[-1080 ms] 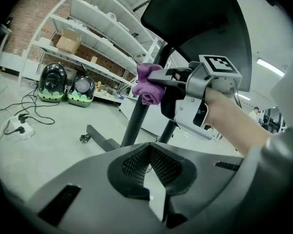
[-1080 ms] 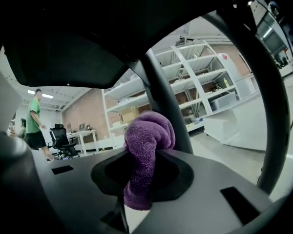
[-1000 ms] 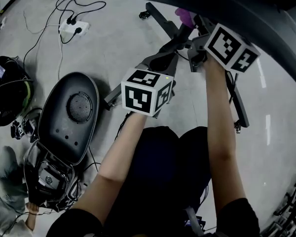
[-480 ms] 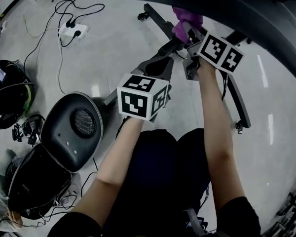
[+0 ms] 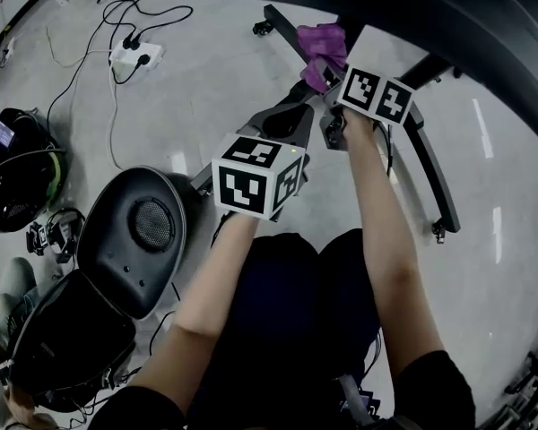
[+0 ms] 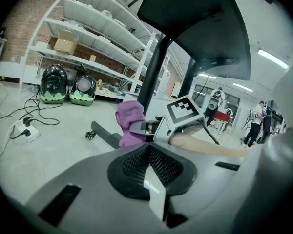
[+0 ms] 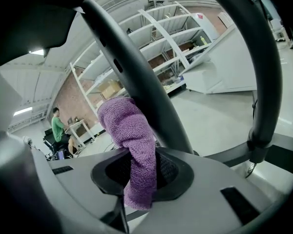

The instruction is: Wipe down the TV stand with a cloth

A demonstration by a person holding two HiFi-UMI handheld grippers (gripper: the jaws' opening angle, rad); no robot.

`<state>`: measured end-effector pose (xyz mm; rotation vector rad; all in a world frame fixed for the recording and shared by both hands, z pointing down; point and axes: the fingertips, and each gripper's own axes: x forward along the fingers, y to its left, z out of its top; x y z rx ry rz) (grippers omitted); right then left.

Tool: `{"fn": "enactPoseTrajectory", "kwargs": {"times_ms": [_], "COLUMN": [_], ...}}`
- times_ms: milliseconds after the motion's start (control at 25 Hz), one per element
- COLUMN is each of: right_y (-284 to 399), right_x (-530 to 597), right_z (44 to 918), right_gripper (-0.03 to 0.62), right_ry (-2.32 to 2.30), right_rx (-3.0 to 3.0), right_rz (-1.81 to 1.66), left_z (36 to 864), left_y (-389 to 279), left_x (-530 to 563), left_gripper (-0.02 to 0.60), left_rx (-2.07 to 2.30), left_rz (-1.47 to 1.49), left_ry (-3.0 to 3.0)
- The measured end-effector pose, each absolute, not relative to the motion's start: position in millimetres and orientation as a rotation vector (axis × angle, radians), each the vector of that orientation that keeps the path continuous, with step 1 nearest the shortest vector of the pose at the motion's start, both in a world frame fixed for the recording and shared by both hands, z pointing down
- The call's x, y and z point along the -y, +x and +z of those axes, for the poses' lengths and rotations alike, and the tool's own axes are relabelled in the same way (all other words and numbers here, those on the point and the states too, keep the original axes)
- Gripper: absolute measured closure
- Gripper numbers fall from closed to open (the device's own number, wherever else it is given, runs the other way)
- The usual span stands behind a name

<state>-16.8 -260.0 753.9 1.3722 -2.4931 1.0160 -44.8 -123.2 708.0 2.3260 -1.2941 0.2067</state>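
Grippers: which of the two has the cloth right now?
The right gripper: its jaws are shut on the purple cloth, by the stand's dark post. The left gripper has its jaws together, nothing between them.

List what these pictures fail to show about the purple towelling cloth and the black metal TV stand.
Right gripper view: whether the purple towelling cloth touches the black metal post; the cloth covers that spot.
Head view: the post's upper end, behind the dark curved shape at the top edge.
Left gripper view: what the distant people do; too small.
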Motion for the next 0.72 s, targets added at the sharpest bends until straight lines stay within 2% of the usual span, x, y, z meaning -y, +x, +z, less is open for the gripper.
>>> {"fn": "enactPoseTrajectory", "kwargs": {"times_ms": [440, 720], "right_y": [-13.6, -10.8], "right_x": [253.2, 243.4], "right_z": [831.5, 833.0], "right_gripper": [0.49, 0.49], "right_ry": [1.307, 1.288], "right_rx": [2.274, 2.28], "right_rz": [1.14, 1.1], "left_z": [710.8, 710.8], "left_y": [-44.0, -38.1], "left_x": [123.0, 122.6], "left_gripper": [0.577, 0.577], "left_rx": [1.294, 1.294], "left_rz": [0.24, 0.236], "left_ry": [2.334, 2.335]}}
